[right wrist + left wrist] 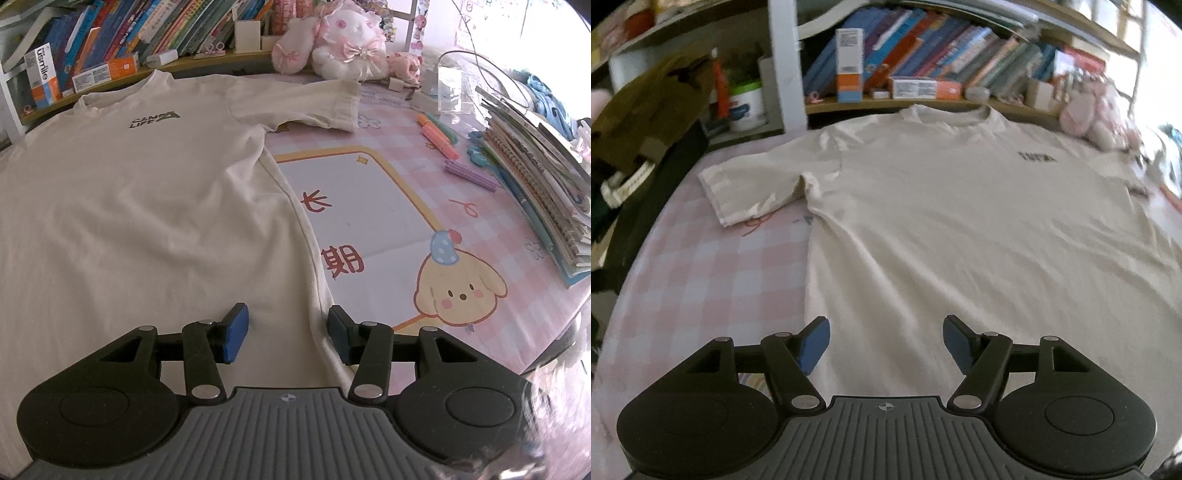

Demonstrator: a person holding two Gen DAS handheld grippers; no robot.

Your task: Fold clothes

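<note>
Lying flat, collar far, the shirt (960, 221) has its near corners between both wide-spread grippers, left (884, 343) and right (288, 332).

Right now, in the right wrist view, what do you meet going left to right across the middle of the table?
T-shirt → white panel of the desk mat → purple pens → stack of notebooks.
</note>
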